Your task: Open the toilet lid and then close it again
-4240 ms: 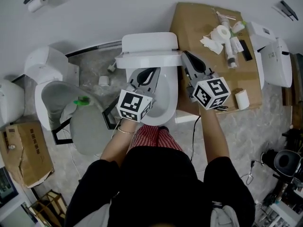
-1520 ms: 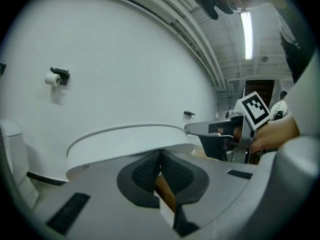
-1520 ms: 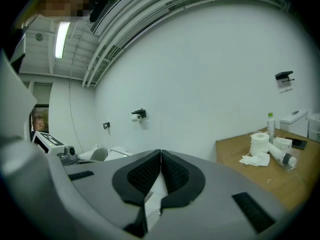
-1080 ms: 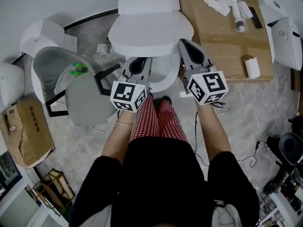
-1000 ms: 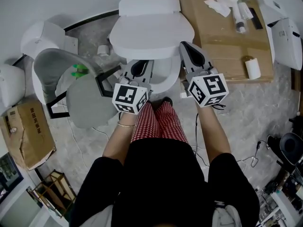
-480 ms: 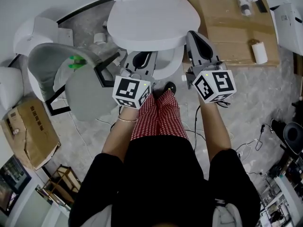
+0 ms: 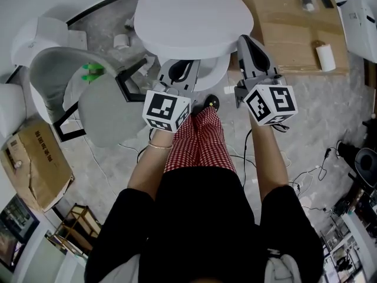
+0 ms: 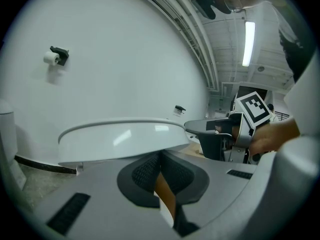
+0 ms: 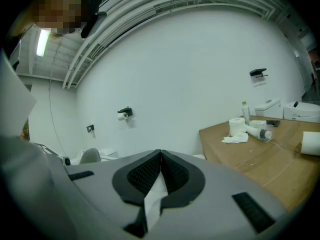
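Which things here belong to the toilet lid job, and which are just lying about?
Job:
- toilet lid
- toilet bowl
- left hand-held gripper, shut
- right hand-held gripper, shut

Lying about:
- spare grey lid
- cardboard box
- cardboard sheet
- paper roll

Ahead: toilet lid (image 7: 194, 16) overhangs the bowl rim (image 7: 213, 78), its front edge just above my left gripper (image 7: 181, 66).
Right: my right gripper (image 7: 246, 39) sits just beside the lid edge, with a cardboard sheet (image 7: 291, 31) beyond.
Left: grey cover (image 7: 109, 114) and black frame (image 7: 131, 82) are near.
Open: floor (image 7: 321, 117) to my right.
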